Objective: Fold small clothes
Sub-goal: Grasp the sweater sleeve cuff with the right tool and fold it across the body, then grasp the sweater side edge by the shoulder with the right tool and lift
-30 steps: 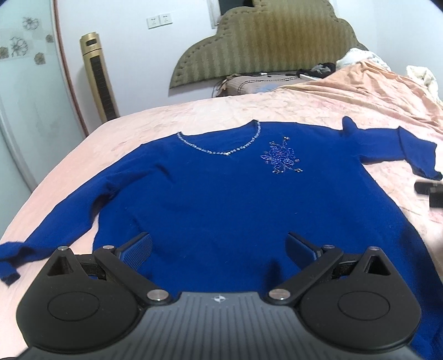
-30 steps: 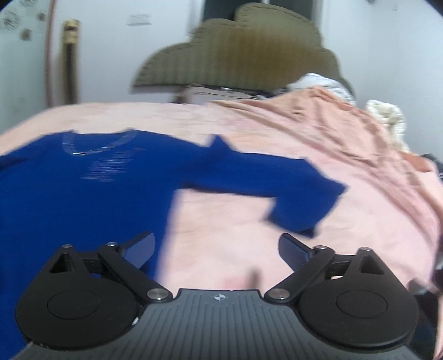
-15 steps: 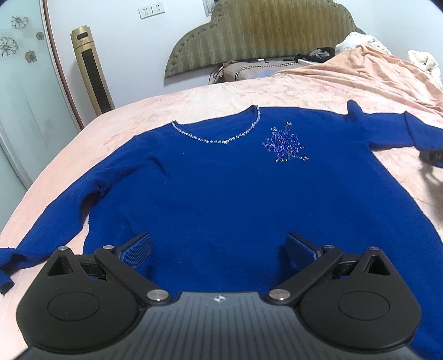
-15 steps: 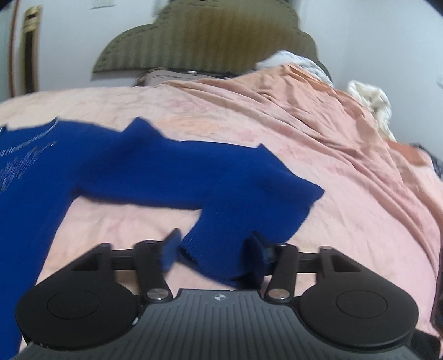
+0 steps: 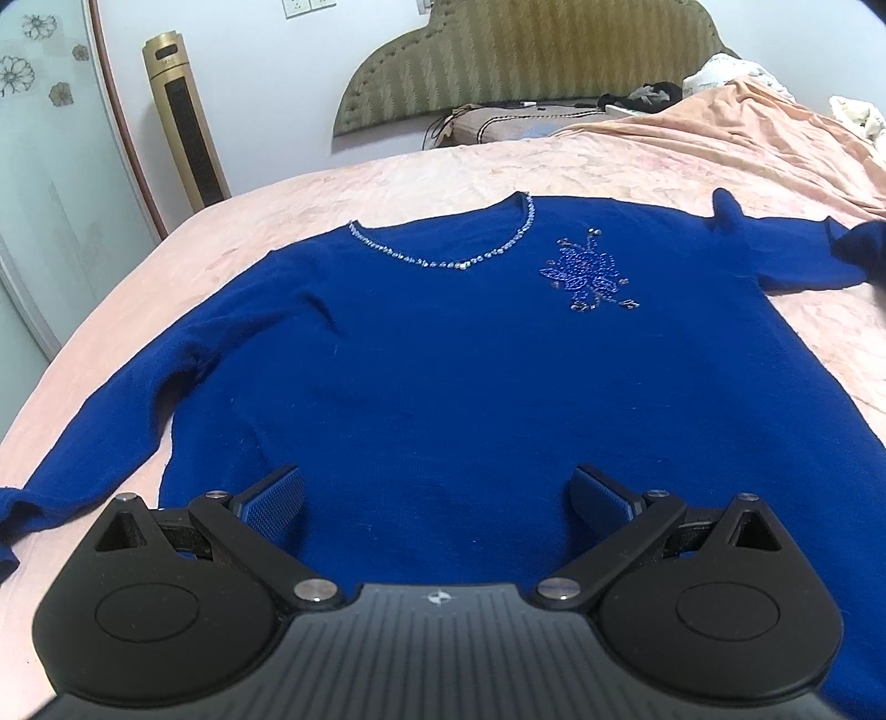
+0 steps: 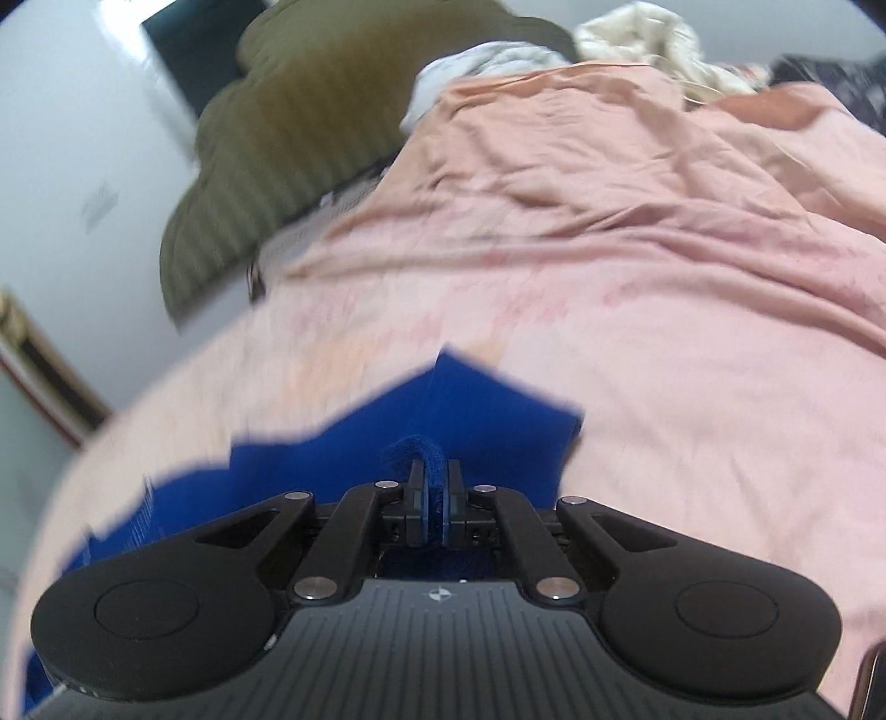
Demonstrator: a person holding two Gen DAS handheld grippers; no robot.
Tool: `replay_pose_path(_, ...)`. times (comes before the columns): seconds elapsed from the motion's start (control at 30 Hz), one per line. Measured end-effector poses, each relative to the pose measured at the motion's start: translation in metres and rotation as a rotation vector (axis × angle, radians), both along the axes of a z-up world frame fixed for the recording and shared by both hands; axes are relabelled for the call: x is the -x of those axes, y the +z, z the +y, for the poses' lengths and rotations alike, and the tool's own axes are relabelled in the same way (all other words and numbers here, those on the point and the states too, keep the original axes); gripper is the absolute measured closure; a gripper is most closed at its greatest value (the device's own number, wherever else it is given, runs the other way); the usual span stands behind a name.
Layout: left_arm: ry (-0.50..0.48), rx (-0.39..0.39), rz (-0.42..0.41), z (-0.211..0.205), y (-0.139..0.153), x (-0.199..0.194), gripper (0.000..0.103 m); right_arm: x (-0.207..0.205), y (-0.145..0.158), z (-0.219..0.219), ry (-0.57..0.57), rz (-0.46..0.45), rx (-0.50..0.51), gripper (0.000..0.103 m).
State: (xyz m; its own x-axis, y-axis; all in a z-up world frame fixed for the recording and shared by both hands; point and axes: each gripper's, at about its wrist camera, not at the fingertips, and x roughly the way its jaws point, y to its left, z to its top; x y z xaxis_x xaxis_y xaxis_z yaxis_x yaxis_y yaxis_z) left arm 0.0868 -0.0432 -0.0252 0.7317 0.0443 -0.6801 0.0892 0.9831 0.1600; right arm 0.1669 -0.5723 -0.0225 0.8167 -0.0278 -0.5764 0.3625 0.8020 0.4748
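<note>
A royal-blue sweater point(image 5: 443, 354) with a beaded neckline and a beaded flower lies flat, front up, on the pink bed point(image 5: 443, 171). Its left sleeve point(image 5: 94, 443) stretches to the left edge. My left gripper point(image 5: 437, 493) is open and empty, hovering over the sweater's lower hem. My right gripper point(image 6: 434, 487) is shut on the cuff of the right sleeve point(image 6: 487, 421), lifted off the bed. That view is blurred by motion. The right sleeve's end also shows at the far right of the left wrist view point(image 5: 853, 249).
A green padded headboard point(image 5: 526, 61) stands at the far end, with pillows and crumpled bedding point(image 6: 609, 50) on the right. A gold tower fan point(image 5: 185, 127) and a glass door point(image 5: 33, 166) are on the left. The bed's left edge point(image 5: 33, 399) is close.
My right gripper closed on the right sleeve's cuff and lifted it, tilting its view. My left gripper moved slightly closer over the sweater, still open.
</note>
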Motion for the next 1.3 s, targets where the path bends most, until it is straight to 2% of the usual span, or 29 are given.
replay_pose_path(0.17, 0.013, 0.012, 0.021, 0.003, -0.003, -0.005, 0.000, -0.018, -0.006, -0.037, -0.055, -0.026, -0.176, 0.097)
replay_pose_path(0.3, 0.018, 0.005, 0.017, 0.002, -0.002, -0.005, 0.000, -0.033, -0.027, -0.039, -0.024, -0.021, -0.342, 0.096)
replay_pose_path(0.43, 0.024, 0.008, 0.020, 0.003, -0.003, -0.006, 0.000, -0.048, -0.038, -0.010, 0.072, -0.002, -0.409, 0.096)
replay_pose_path(0.57, 0.029, 0.008, 0.027, 0.003, -0.004, -0.008, 0.000, -0.065, -0.035, 0.028, 0.170, -0.003, -0.460, 0.095)
replay_pose_path(0.7, 0.024, 0.006, 0.027, 0.002, -0.003, -0.007, 0.000, -0.082, -0.033, 0.063, 0.263, -0.029, -0.591, 0.095)
replay_pose_path(0.73, 0.023, 0.004, 0.026, 0.002, -0.003, -0.006, 0.000, -0.088, -0.033, 0.074, 0.298, -0.028, -0.622, 0.094)
replay_pose_path(0.8, 0.022, 0.002, 0.025, 0.002, -0.002, -0.005, 0.000, -0.097, -0.032, 0.094, 0.397, -0.015, -0.639, 0.086)
replay_pose_path(0.83, 0.023, 0.002, 0.025, 0.003, -0.002, -0.006, 0.000, -0.100, -0.030, 0.104, 0.439, 0.001, -0.615, 0.077)
replay_pose_path(0.87, 0.024, 0.003, 0.025, 0.004, -0.002, -0.005, 0.000, -0.099, -0.026, 0.112, 0.455, 0.008, -0.576, 0.061)
replay_pose_path(0.9, 0.026, 0.004, 0.024, 0.004, -0.002, -0.006, 0.000, -0.096, -0.018, 0.117, 0.453, 0.004, -0.503, 0.054)
replay_pose_path(0.97, 0.031, 0.009, 0.024, 0.005, -0.002, -0.006, 0.000, -0.086, 0.001, 0.122, 0.419, -0.008, -0.299, 0.055)
replay_pose_path(1.1, 0.032, 0.022, 0.033, 0.006, -0.004, -0.008, 0.000, -0.056, 0.027, 0.146, 0.379, 0.015, 0.232, 0.055)
replay_pose_path(1.13, 0.031, 0.023, 0.033, 0.005, -0.005, -0.008, 0.000, -0.049, 0.027, 0.159, 0.403, 0.026, 0.340, 0.055)
replay_pose_path(1.3, 0.019, 0.018, 0.036, 0.002, -0.007, -0.009, 0.000, -0.011, 0.003, 0.225, 0.603, 0.000, 0.720, 0.045)
